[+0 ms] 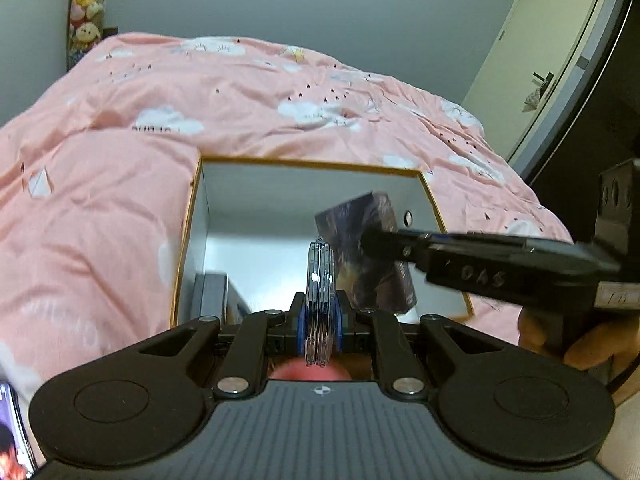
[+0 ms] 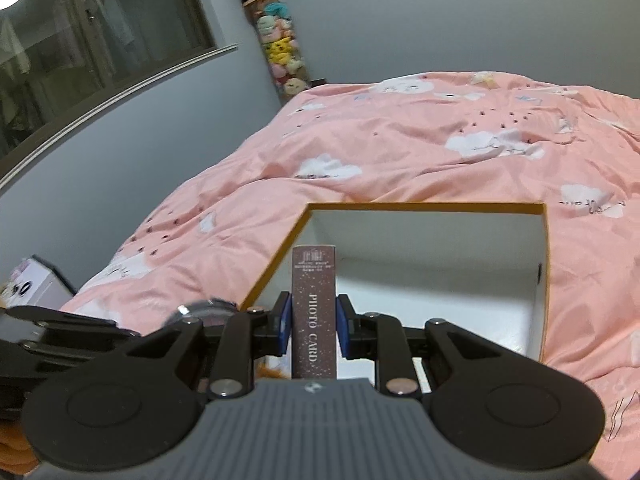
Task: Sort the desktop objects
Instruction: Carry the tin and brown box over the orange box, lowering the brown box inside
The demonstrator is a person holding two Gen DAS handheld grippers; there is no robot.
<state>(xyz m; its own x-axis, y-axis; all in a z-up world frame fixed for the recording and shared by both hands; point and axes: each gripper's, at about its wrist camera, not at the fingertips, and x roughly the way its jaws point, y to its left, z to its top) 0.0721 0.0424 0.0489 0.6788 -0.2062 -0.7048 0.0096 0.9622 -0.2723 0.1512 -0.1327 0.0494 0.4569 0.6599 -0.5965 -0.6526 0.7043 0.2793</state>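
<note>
We see the open white cardboard box with an orange rim point(image 1: 208, 216) ahead of both claws, backed against the bed's pink cloud-print duvet point(image 1: 240, 92). Our left claw point(image 1: 320, 320) holds clear round discs point(image 1: 320, 276) upright before it; to their right, our right claw point(image 2: 314, 324) holds the dark "PHOTO CARD" box point(image 2: 314, 304) over the opening.

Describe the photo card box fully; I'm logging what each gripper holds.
The photo card box is a slim, dark maroon, speckled cardboard pack, with "PHOTO CARD" printed in white along its narrow side. It stands upright, clamped between the right gripper's blue-padded jaws, above the open white storage box with the orange rim. The left wrist view shows its dark, marbled broad face.
</note>
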